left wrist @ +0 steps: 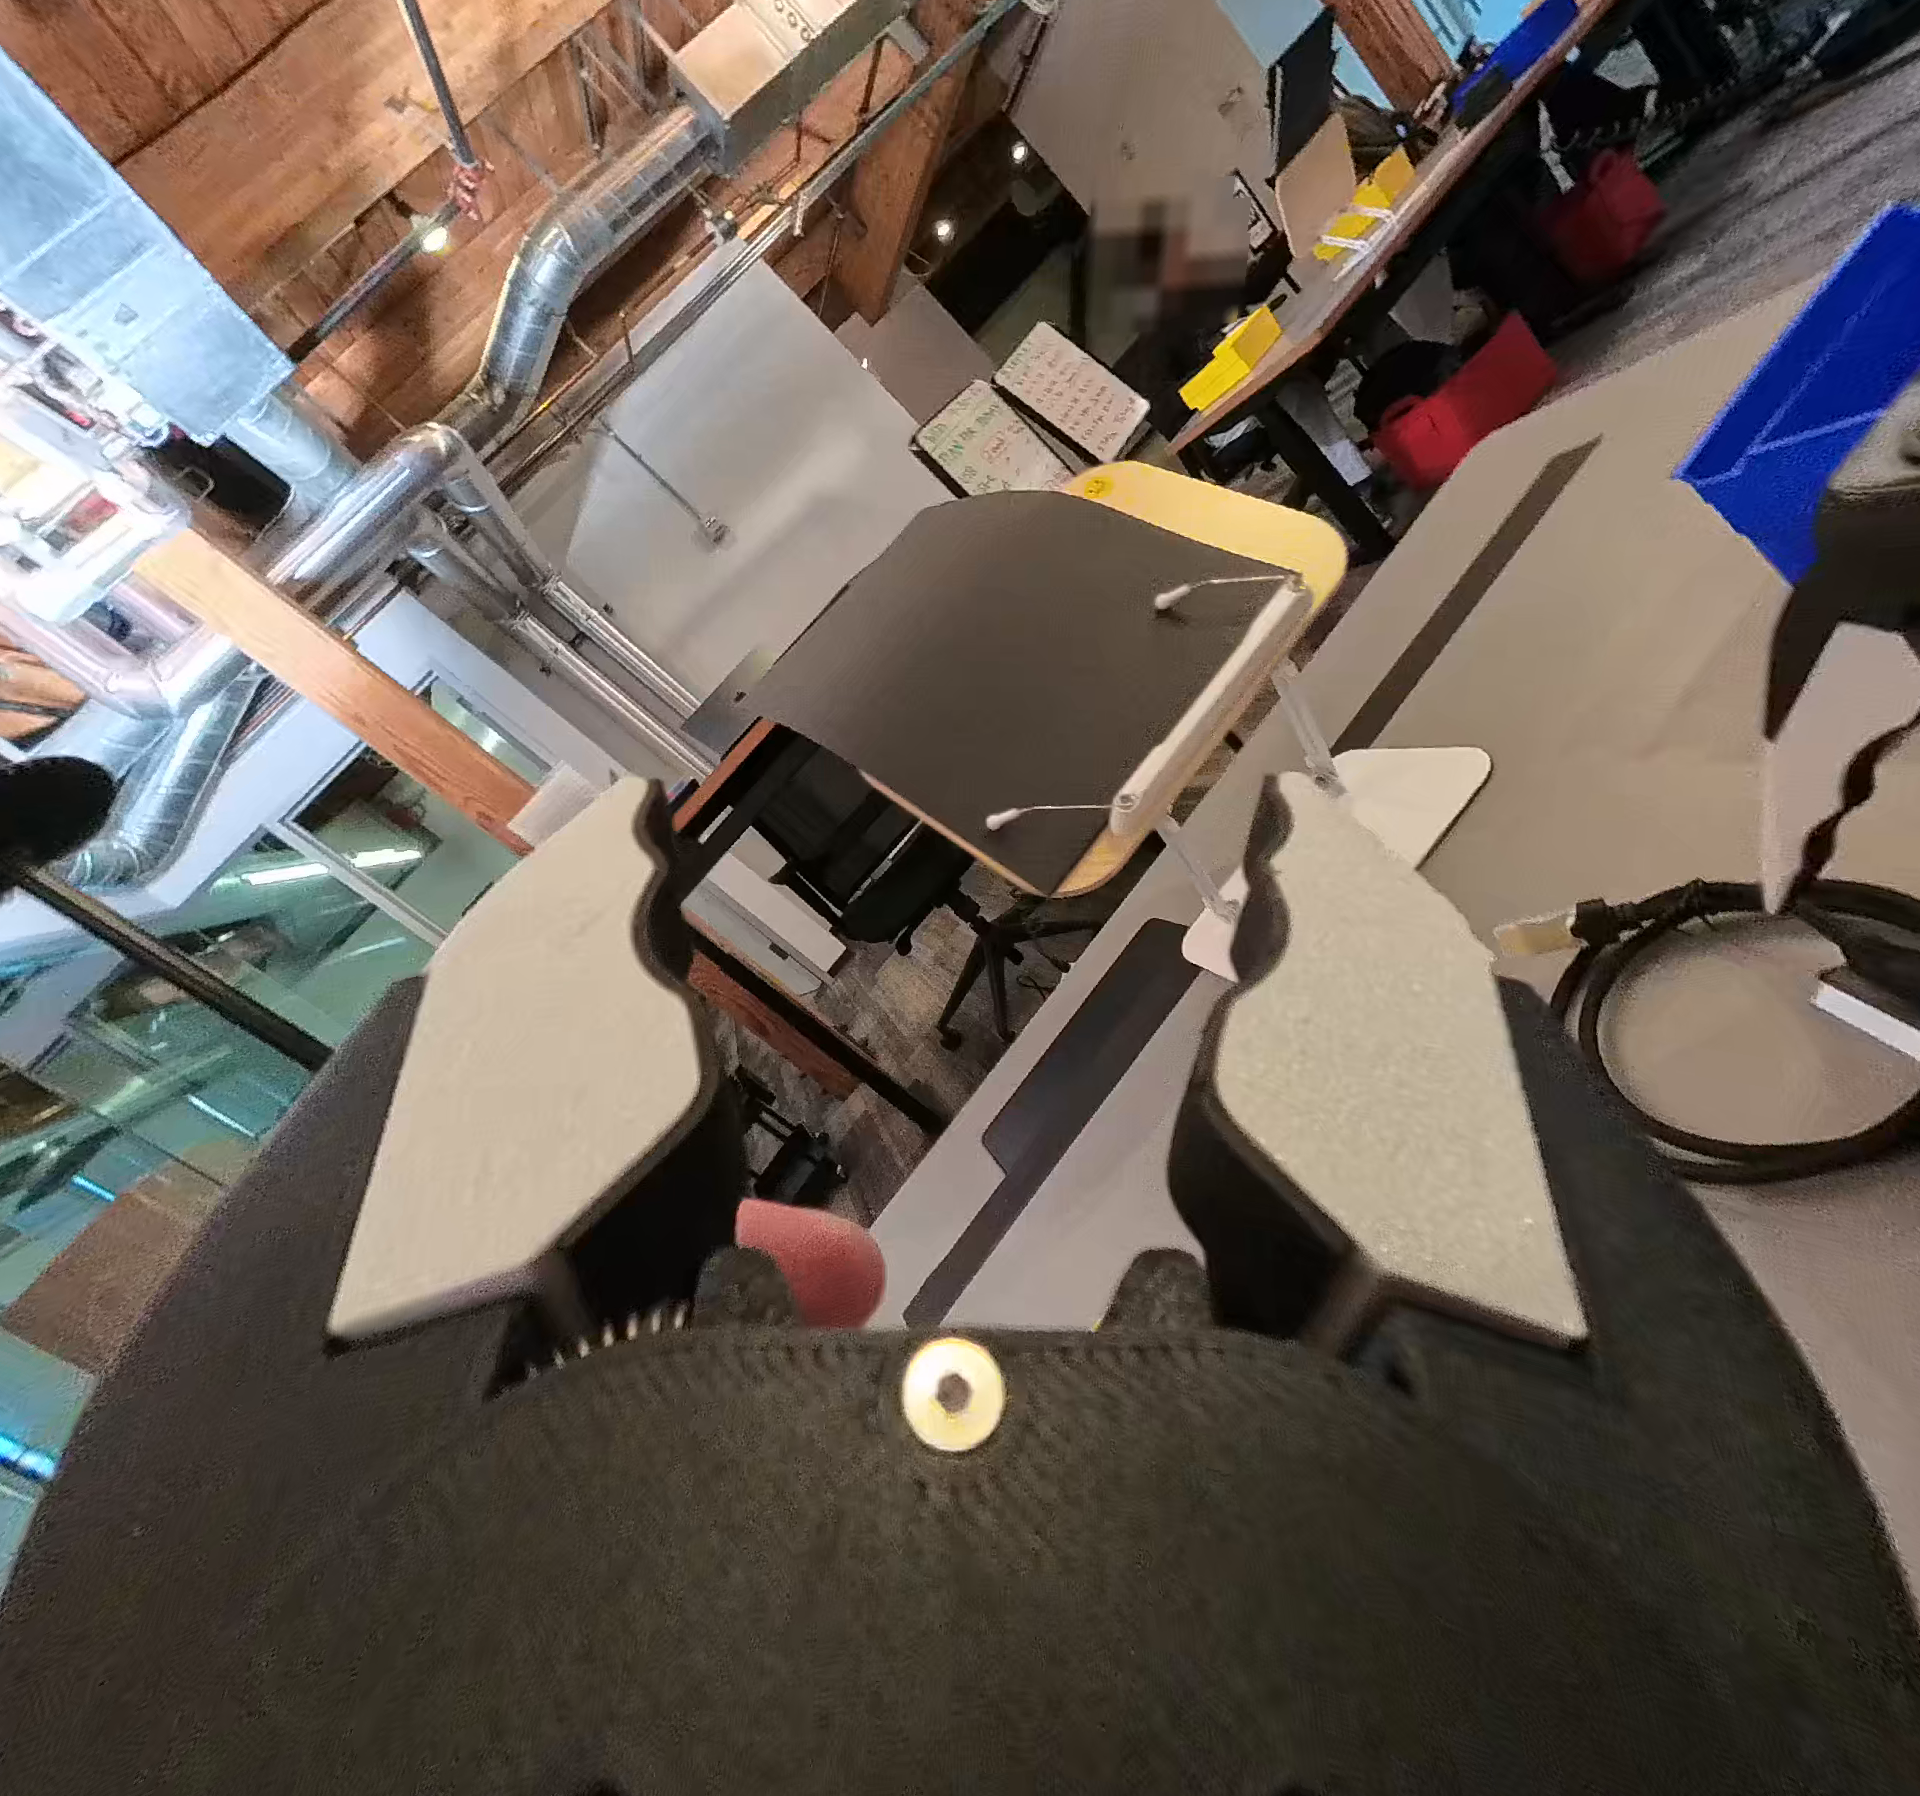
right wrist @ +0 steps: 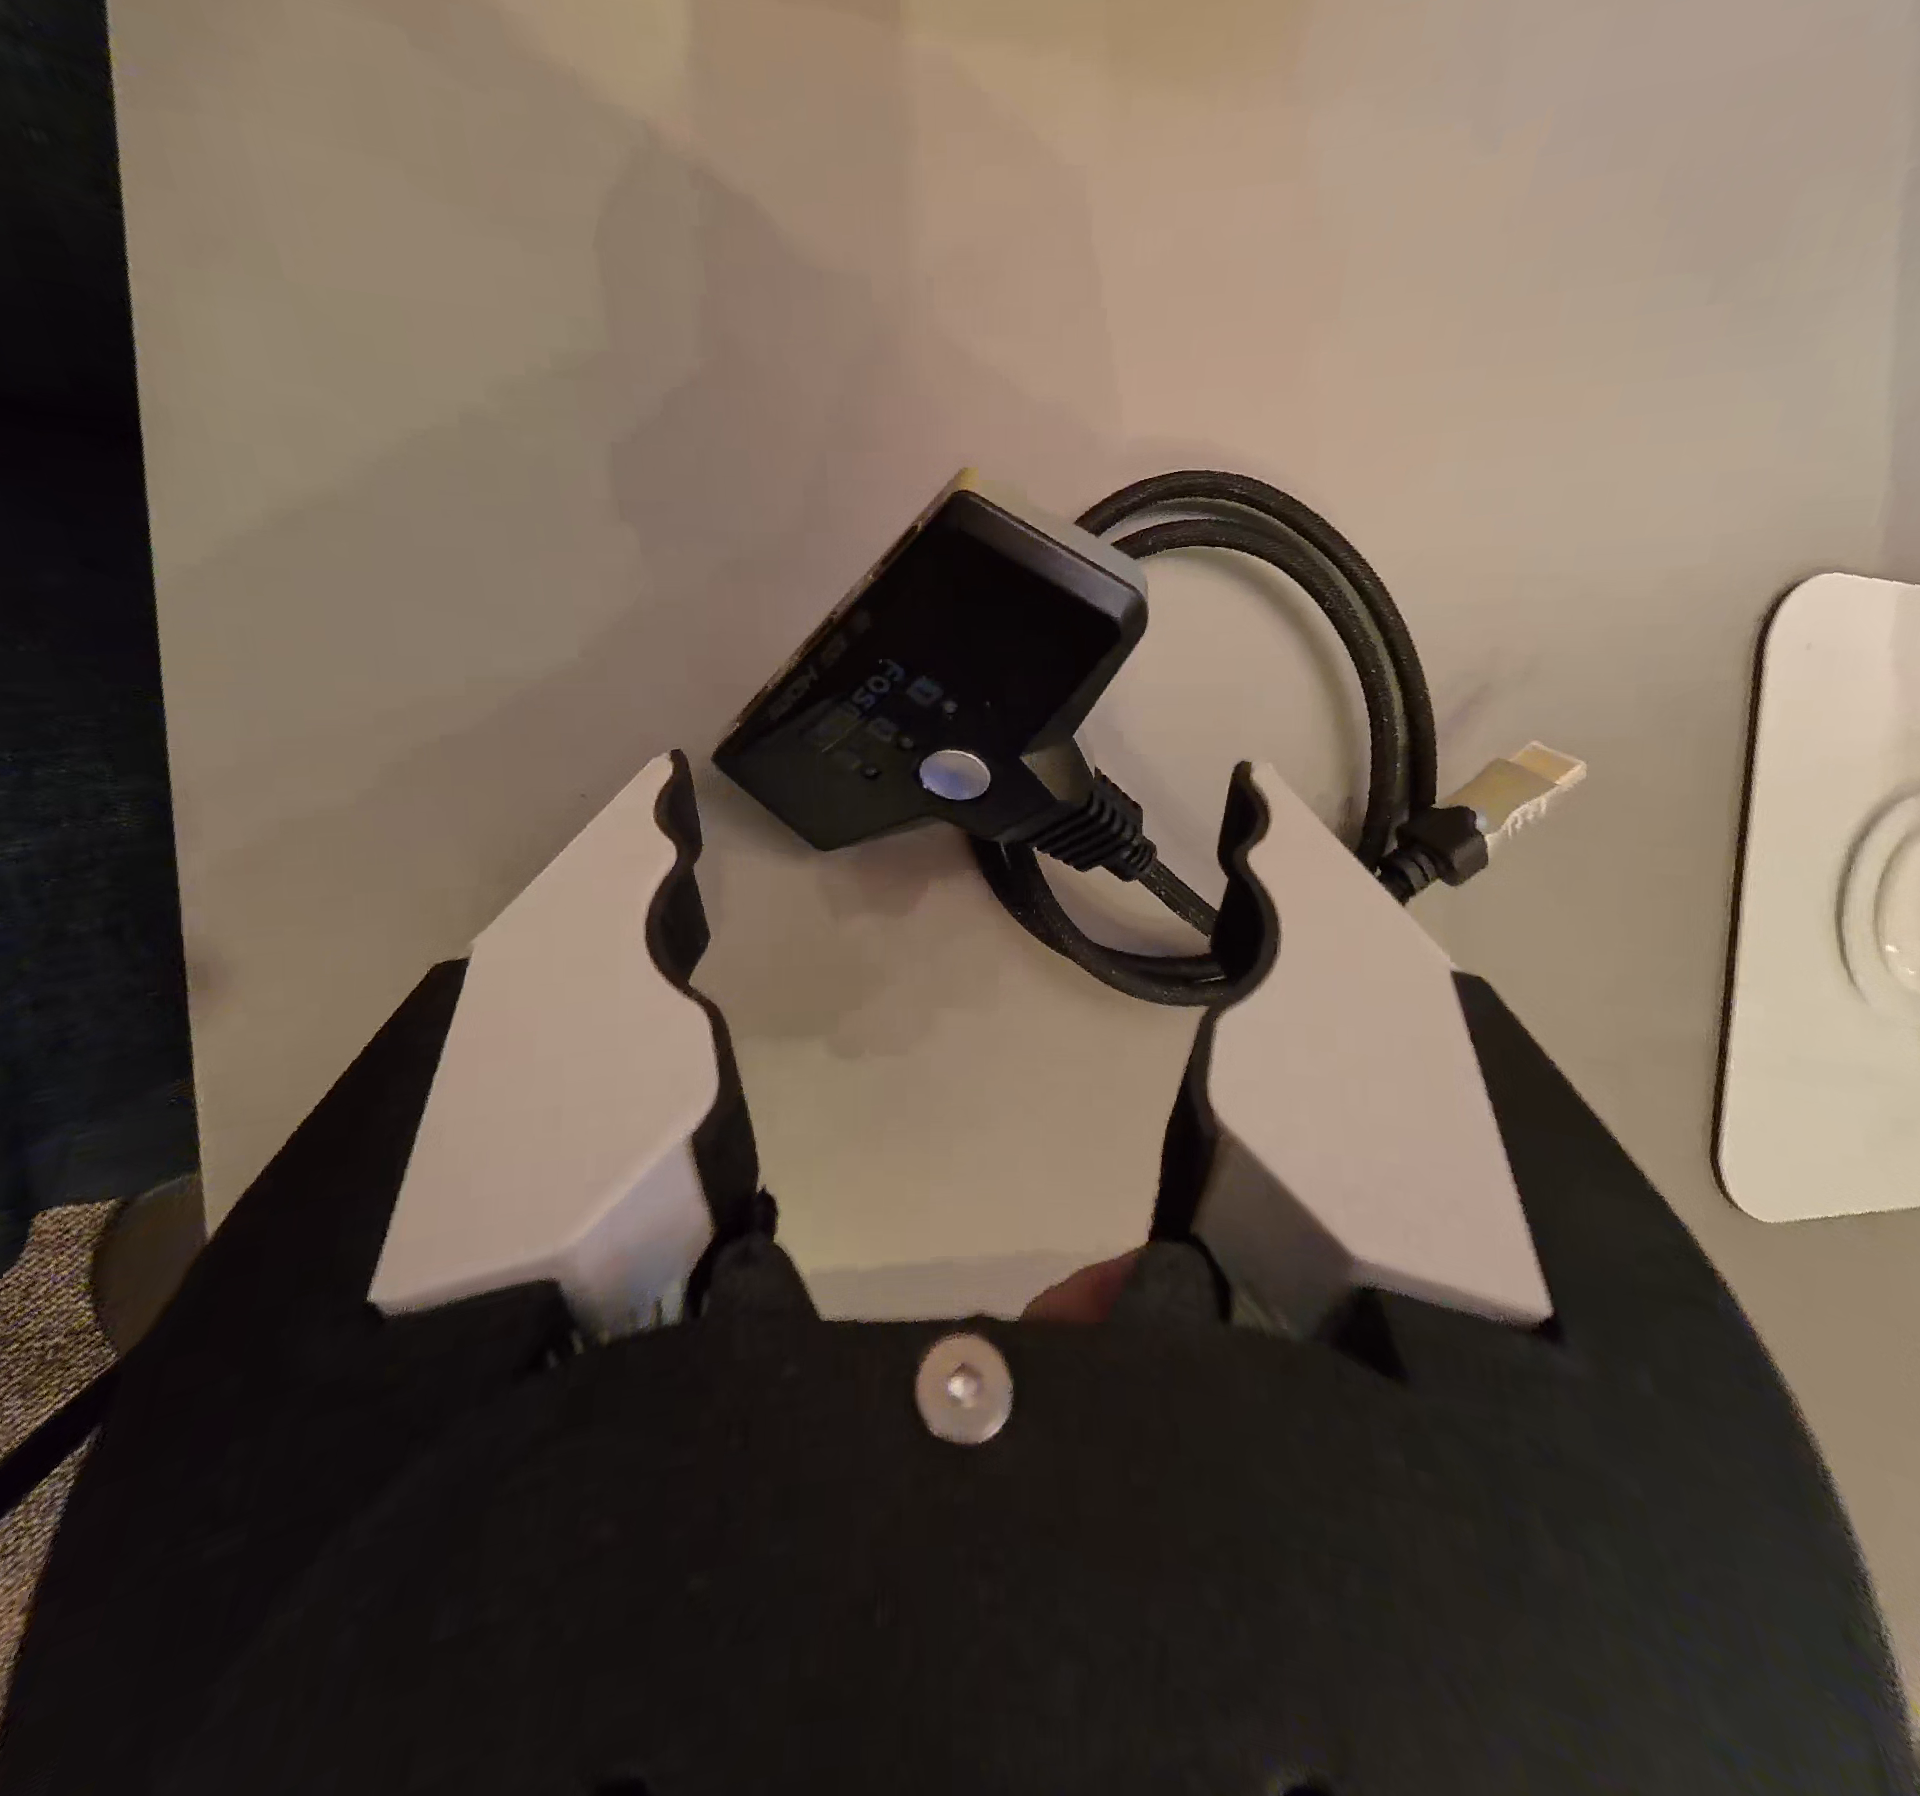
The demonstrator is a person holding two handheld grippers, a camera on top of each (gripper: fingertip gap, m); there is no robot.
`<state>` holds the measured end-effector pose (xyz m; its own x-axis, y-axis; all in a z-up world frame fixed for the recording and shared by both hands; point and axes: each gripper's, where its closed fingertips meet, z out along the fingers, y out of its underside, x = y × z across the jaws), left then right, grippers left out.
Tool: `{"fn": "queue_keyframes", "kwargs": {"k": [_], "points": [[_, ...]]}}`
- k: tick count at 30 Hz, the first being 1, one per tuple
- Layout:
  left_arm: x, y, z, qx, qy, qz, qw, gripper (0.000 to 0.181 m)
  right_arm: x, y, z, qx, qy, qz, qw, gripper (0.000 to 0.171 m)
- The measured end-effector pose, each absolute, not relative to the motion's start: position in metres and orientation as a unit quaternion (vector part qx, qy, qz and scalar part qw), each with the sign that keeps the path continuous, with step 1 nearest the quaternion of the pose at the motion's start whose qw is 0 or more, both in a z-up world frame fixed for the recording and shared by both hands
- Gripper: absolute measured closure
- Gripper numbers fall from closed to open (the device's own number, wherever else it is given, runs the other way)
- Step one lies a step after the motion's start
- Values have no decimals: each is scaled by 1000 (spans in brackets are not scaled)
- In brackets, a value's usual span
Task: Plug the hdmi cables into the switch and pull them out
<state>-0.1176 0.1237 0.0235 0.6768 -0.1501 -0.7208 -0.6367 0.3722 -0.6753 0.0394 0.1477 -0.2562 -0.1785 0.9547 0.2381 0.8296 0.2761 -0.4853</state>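
Switch and cable wait on the counter, both claws spread and empty

Switch is seen lying flat on the pale counter, just ahead of the right claw, whose jaws are held wide apart with nothing between them. One black cable is coiled beside it, its metal plug free.

The plug is best gripped by its black collar and kept level with a port.

Only the left wrist view shows the left claw, also spread and empty, tilted up toward the room.

Bare pale table fills the upper half of the right wrist view. At centre, the tilted black switch and coiled black cable block passage; a white pad occupies the right edge.
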Motion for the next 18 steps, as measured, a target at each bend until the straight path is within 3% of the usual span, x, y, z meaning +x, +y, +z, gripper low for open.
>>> {"fn": "queue_keyframes", "kwargs": {"k": [2,3,7,9,14,15,18], "points": [[-128,121,36,-534,350,168,752,74,39,146,-253,-590,-753,126,262,73],[-134,117,44,-523,340,180,761,85,39,145,-252,-590,-752,128,265,74],[-169,108,72,-475,303,301,770,162,39,142,-249,-591,-747,132,275,76],[-175,106,77,-470,304,334,758,181,39,140,-247,-590,-745,136,280,77],[-178,103,80,-483,296,302,767,179,36,136,-242,-588,-741,146,291,79],[-178,103,79,-490,299,289,766,167,36,135,-241,-587,-741,146,292,79],[-185,116,67,-549,296,259,738,96,36,132,-241,-585,-742,147,293,80]]}}
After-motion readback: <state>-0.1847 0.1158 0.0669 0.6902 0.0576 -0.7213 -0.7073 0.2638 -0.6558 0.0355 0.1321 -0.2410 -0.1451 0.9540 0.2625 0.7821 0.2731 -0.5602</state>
